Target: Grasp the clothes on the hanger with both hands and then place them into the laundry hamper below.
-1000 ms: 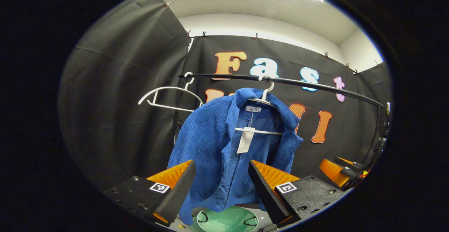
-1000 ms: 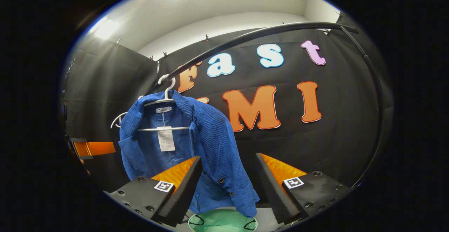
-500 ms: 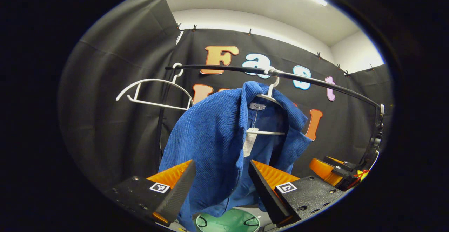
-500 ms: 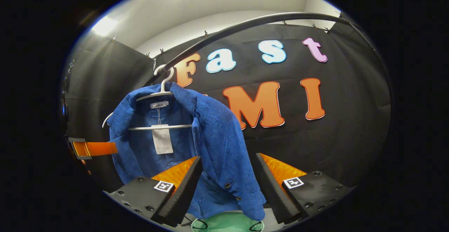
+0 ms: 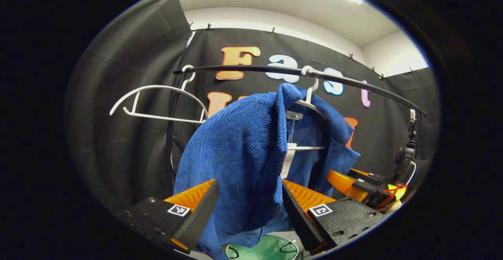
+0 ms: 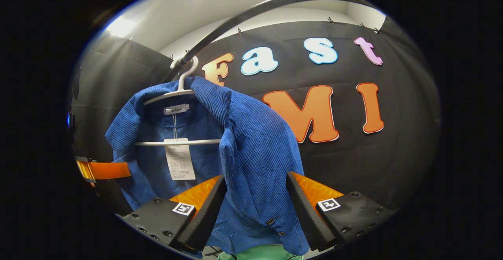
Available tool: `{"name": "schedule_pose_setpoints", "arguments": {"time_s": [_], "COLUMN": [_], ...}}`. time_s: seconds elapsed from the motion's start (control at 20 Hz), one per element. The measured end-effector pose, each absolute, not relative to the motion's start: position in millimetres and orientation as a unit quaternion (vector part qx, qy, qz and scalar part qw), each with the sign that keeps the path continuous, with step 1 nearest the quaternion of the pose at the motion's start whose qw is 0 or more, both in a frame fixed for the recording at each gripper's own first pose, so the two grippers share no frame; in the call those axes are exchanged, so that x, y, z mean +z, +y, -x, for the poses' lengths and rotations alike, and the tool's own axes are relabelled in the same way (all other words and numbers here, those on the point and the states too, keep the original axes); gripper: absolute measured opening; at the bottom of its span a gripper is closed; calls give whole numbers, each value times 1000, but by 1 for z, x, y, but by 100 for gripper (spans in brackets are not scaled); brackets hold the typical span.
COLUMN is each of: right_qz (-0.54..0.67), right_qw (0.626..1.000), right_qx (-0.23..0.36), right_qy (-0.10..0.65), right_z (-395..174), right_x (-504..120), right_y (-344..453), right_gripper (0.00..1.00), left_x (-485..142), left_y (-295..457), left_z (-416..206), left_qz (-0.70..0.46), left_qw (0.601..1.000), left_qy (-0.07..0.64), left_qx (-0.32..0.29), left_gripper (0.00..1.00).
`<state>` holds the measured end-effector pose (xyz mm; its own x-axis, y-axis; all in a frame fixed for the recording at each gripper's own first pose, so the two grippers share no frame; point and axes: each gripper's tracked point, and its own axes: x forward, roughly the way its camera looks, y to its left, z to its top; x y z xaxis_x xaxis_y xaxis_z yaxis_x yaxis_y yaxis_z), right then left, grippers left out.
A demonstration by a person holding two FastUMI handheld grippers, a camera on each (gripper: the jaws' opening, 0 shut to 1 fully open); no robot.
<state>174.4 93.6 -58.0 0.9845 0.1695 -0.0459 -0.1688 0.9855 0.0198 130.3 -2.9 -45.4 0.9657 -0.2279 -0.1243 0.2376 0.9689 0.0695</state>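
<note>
In the left gripper view, 1 black rail (image 5: 255,70) runs across the booth with 2 white hangers on it. The bare hanger (image 5: 157,103) hangs at the left end. The other hanger (image 5: 310,103) carries 1 blue jacket (image 5: 243,154), open at the front, with 1 paper tag (image 5: 288,162) dangling inside the collar. The left gripper (image 5: 247,209) has its 2 fingers spread apart, and the jacket's front panel hangs down between them; I cannot tell whether either finger touches the cloth. Under the hem sits 1 green hamper (image 5: 267,250). The right gripper (image 5: 365,187) shows low at the right, just beside the jacket's far edge.

In the right gripper view, the same jacket (image 6: 255,154) hangs from its hanger (image 6: 177,91) on the rail (image 6: 255,10), tag (image 6: 179,160) in the open front, 2 buttons near the hem. The right gripper (image 6: 255,209) is also spread wide, the buttoned panel hanging between its 2 fingers. The hamper's (image 6: 267,252) rim peeks out below. The left gripper (image 6: 103,170) juts in from the left edge.
</note>
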Motion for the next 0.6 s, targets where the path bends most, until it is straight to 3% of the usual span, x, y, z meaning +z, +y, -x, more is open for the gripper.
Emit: {"name": "schedule_pose_setpoints", "arguments": {"time_s": [0.2,0.25,0.3,0.35,0.4,0.45,0.5,0.55,0.6], "right_qz": [-33,-41,-50,-59,-66,-73,-80,-88,-96], "right_qw": [996,996,995,994,994,993,992,991,989], "right_qx": [80,79,82,86,88,90,92,97,102], "right_qy": [32,30,28,25,25,28,33,38,42], "right_z": [-195,-198,-201,-204,-207,-210,-213,-215,-216], "right_x": [-62,-60,-59,-56,-57,-59,-60,-61,-62], "right_y": [89,88,89,91,91,90,90,91,93], "right_gripper": [98,89,98,89,98,94,82,91,81], "left_x": [-46,-48,-48,-49,-49,-50,-50,-50,-50], "left_y": [-4,-4,-6,-8,-9,-10,-10,-9,-8], "left_z": [-140,-142,-143,-146,-148,-150,-151,-153,-155], "left_qz": [-57,-60,-62,-62,-62,-61,-62,-63,-65], "left_qw": [991,990,990,990,990,990,990,991,991], "left_qy": [53,55,55,55,53,52,52,52,52], "left_qx": [-113,-112,-113,-114,-115,-115,-113,-110,-108], "left_gripper": [95,92,94,89,89,84,80,70,65]}}
